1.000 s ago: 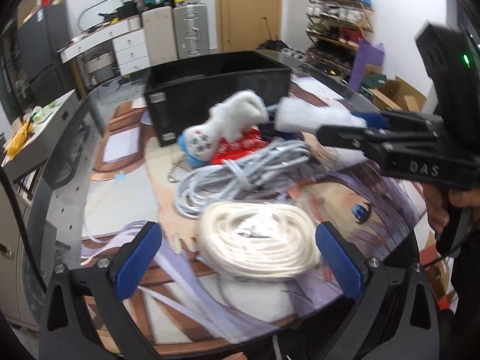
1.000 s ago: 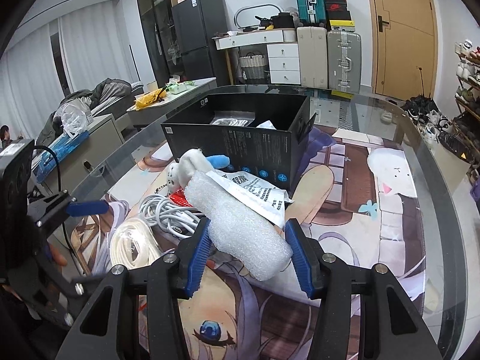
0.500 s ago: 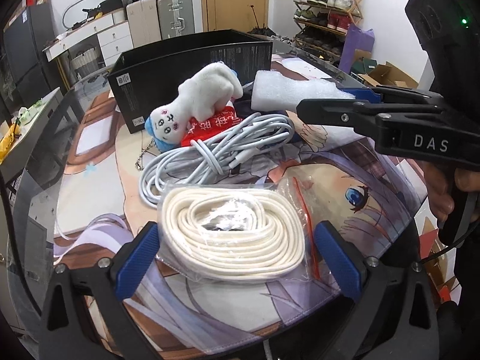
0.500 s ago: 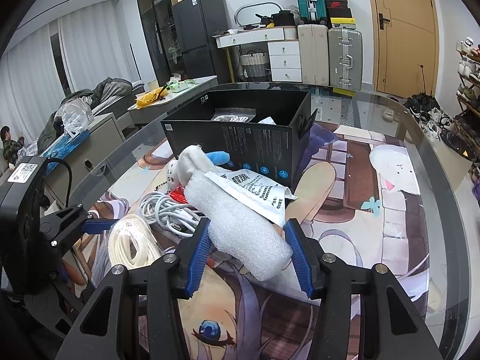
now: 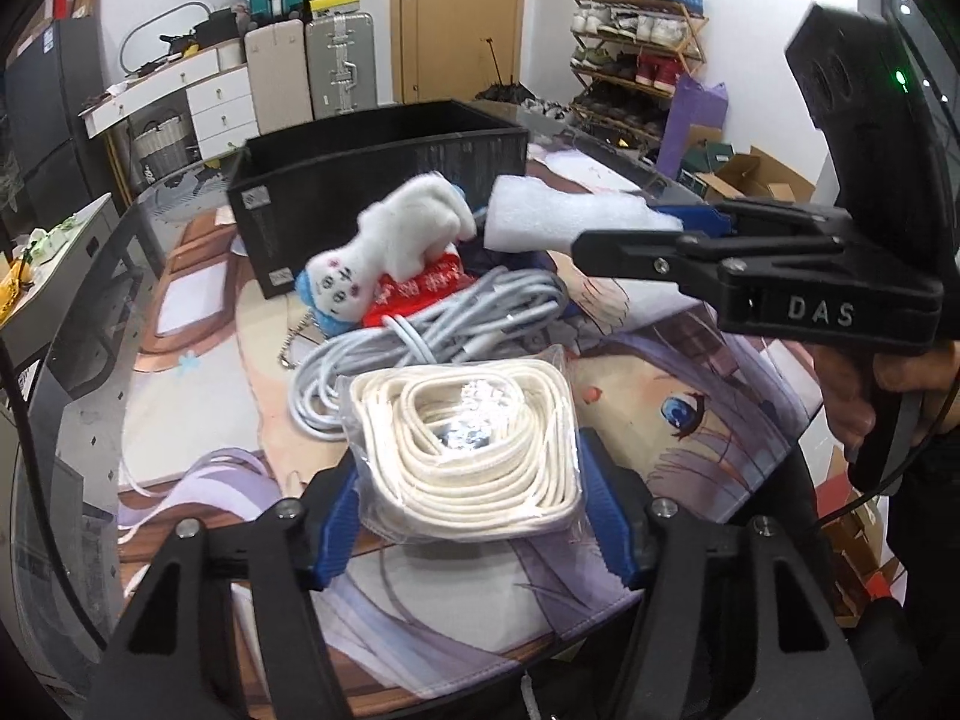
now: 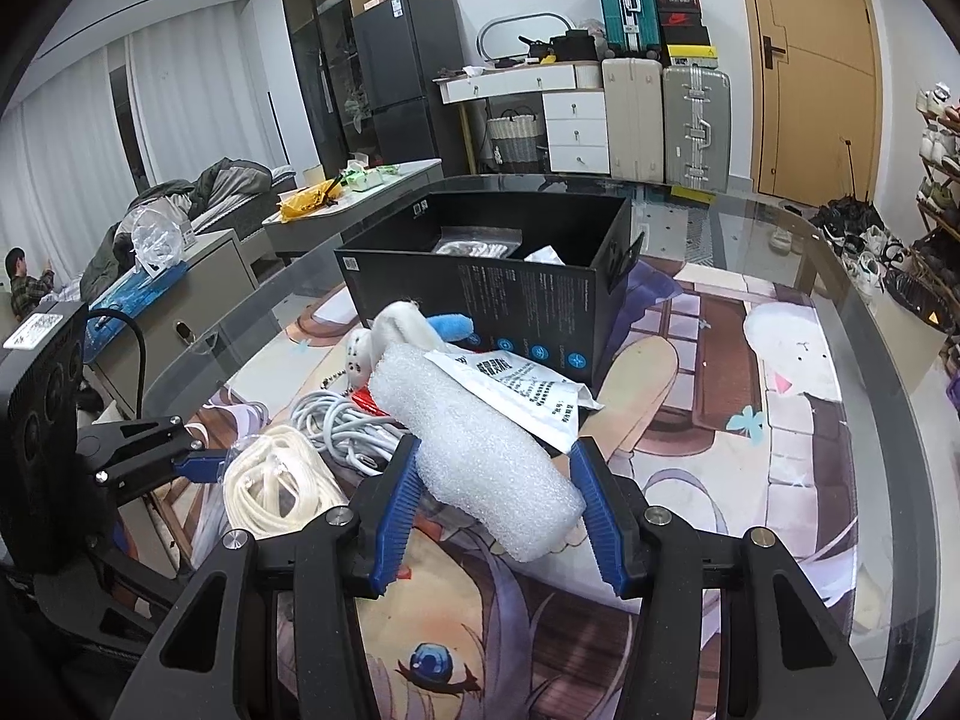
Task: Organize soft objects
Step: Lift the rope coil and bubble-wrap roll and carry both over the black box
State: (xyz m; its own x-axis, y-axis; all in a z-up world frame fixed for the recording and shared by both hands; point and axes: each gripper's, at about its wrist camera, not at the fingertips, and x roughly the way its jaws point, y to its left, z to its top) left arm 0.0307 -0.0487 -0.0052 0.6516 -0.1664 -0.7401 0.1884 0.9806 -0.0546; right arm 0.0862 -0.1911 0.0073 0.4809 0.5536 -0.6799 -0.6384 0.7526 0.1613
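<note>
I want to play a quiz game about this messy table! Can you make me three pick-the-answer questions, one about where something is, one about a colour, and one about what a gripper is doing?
1. Where is the white plush toy?
A. inside the black cardboard box
B. on the table in front of that box
C. on the floor

2. What colour are the pads of the hand-held grippers?
A. blue
B. red
C. green

3. What is the left hand-held gripper doing?
A. hanging above bare table
B. closing on the bagged coil of cream rope
C. holding the grey cable bundle

Answers: 1 B, the toy lies outside the box's front wall. 2 A, both pairs are blue. 3 B, its pads press the bag's sides, having just closed in.
</note>
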